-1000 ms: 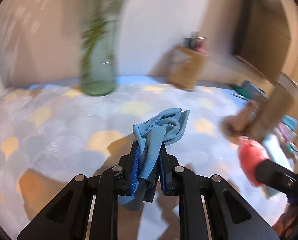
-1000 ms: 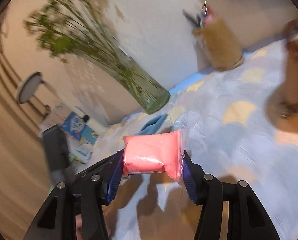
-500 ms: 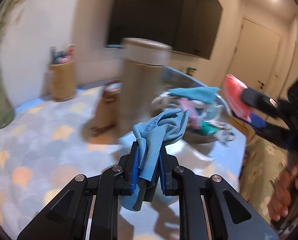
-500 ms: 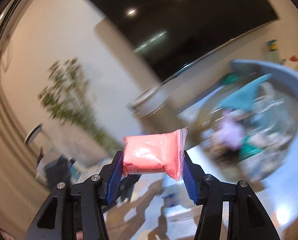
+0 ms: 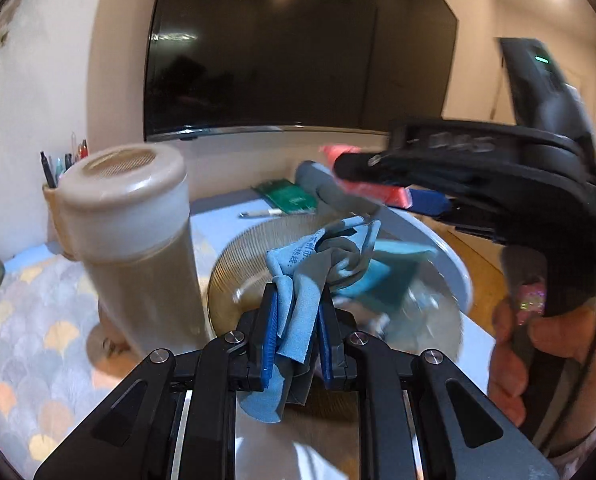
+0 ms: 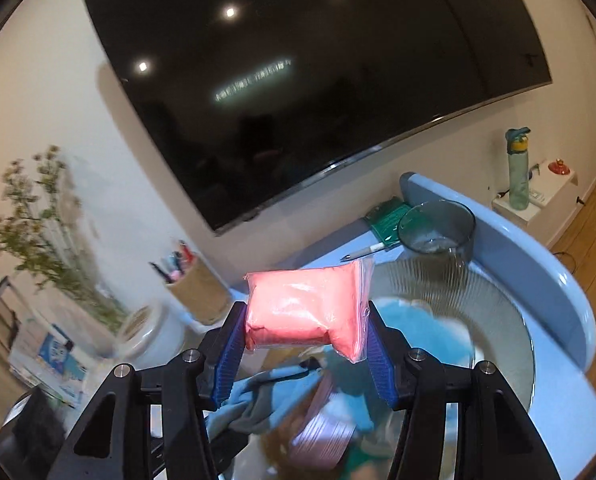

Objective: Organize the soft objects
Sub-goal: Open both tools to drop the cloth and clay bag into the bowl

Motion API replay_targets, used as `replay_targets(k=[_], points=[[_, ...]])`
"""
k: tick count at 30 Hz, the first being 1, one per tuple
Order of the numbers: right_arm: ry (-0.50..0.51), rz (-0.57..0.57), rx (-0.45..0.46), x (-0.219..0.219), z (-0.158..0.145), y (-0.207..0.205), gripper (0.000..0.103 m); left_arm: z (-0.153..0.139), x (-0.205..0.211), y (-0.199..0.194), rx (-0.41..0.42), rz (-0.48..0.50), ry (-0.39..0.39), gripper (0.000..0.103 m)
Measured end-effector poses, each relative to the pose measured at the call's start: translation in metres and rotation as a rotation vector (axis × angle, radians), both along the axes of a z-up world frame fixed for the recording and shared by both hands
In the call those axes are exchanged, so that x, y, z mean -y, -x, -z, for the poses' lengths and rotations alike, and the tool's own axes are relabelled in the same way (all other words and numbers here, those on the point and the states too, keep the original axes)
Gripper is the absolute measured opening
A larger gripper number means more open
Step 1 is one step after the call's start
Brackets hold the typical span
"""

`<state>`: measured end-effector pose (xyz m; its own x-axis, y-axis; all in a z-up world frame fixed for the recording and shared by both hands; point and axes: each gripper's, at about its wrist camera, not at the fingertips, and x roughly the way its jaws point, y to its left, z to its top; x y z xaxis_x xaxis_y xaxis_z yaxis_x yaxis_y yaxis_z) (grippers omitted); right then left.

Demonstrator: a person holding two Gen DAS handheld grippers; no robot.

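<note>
My left gripper (image 5: 297,322) is shut on a crumpled blue cloth (image 5: 310,276), held over the near rim of a ribbed glass bowl (image 5: 250,252). My right gripper (image 6: 304,338) is shut on a pink soft packet in clear plastic (image 6: 304,312), held above the same bowl (image 6: 494,308). The bowl holds several soft things, among them a teal cloth (image 5: 394,268) and a lilac item (image 6: 322,428). In the left wrist view the right gripper (image 5: 386,188) comes in from the right with the pink packet (image 5: 378,191). The blue cloth shows low in the right wrist view (image 6: 266,396).
A tall beige lidded canister (image 5: 138,248) stands just left of the bowl. A pen holder (image 6: 198,284), a vase of green sprigs (image 6: 58,248), a dark glass cup (image 6: 438,226), a green booklet (image 5: 286,196) and a pen (image 5: 260,213) lie behind. A large TV (image 6: 310,80) hangs on the wall.
Both grippers have swung right from the patterned tablecloth to over the glass bowl, still holding the cloth and the packet. The right gripper has come closer to the left one.
</note>
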<state>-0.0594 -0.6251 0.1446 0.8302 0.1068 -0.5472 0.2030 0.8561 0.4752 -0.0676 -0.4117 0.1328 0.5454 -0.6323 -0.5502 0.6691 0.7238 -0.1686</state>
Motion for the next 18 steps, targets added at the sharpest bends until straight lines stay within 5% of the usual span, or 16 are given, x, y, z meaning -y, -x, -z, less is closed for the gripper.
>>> replay_targets(k=[3, 5, 6, 18], points=[[0.041, -0.014, -0.110, 0.010, 0.010, -0.037, 0.068, 0.008, 0.013, -0.014, -0.070, -0.004, -0.032, 0.045], [0.070, -0.001, -0.176, 0.015, 0.017, -0.049, 0.086, 0.012, 0.012, -0.018, -0.094, -0.018, -0.041, 0.084], [0.082, 0.012, -0.193, 0.018, 0.020, -0.051, 0.089, 0.013, 0.010, -0.017, -0.098, -0.017, -0.028, 0.090], [-0.007, 0.097, -0.109, 0.021, -0.002, 0.003, 0.093, 0.004, -0.030, 0.032, -0.066, 0.030, -0.038, 0.097]])
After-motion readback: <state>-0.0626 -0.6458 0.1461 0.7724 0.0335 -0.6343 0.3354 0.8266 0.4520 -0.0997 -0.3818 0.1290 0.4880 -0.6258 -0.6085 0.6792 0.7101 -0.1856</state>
